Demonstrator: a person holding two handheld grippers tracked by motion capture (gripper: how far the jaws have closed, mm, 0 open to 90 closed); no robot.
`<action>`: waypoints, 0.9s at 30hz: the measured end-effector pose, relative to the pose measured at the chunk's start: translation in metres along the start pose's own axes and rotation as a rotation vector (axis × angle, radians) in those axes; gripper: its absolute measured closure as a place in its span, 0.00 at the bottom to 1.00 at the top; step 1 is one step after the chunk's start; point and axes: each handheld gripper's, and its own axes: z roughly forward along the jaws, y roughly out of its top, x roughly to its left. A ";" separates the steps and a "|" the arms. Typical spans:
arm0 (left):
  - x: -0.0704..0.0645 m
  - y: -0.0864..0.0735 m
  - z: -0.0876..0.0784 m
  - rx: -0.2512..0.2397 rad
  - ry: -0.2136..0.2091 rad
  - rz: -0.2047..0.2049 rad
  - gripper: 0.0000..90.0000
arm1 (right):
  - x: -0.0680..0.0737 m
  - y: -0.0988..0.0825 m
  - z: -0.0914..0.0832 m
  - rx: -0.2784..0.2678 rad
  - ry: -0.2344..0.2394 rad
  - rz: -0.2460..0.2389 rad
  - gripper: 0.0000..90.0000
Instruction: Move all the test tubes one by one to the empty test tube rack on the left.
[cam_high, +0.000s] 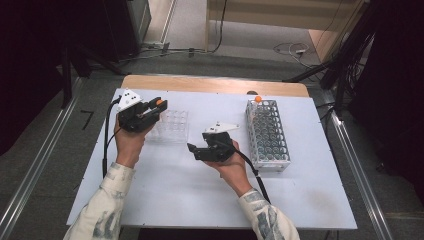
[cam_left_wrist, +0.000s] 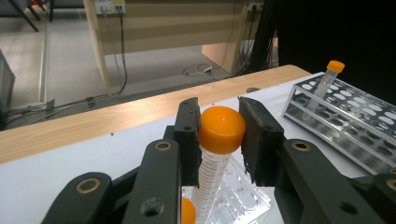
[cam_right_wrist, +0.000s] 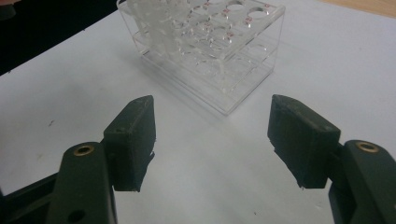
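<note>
Above the clear rack (cam_high: 170, 126), left gripper (cam_high: 150, 107) jaws clamp an orange-capped tube (cam_left_wrist: 218, 140), likely for slotting. Right gripper (cam_high: 192, 148) beside it, jaws wide, empty.

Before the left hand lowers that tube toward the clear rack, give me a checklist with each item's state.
1. Left gripper shut on the orange-capped tube: ok.
2. Grip sits at the cap, tube hanging below the jaws: ok.
3. Clear rack close beside the left gripper: ok.
4. Tube lined up over one hole: cannot tell.
5. Right gripper open, nothing between its jaws, short of the rack: ok.
6. Metal rack with its one capped tube stands apart at the right: ok.
</note>
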 end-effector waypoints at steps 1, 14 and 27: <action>-0.001 0.000 0.000 0.000 -0.001 0.003 0.78 | 0.000 0.000 0.000 0.001 -0.001 0.001 0.34; -0.001 -0.010 0.005 0.042 -0.001 -0.015 0.78 | -0.001 0.000 -0.003 -0.003 -0.007 0.001 0.34; -0.002 -0.029 0.015 0.101 0.017 0.020 0.77 | 0.000 -0.001 -0.002 -0.001 -0.004 0.002 0.34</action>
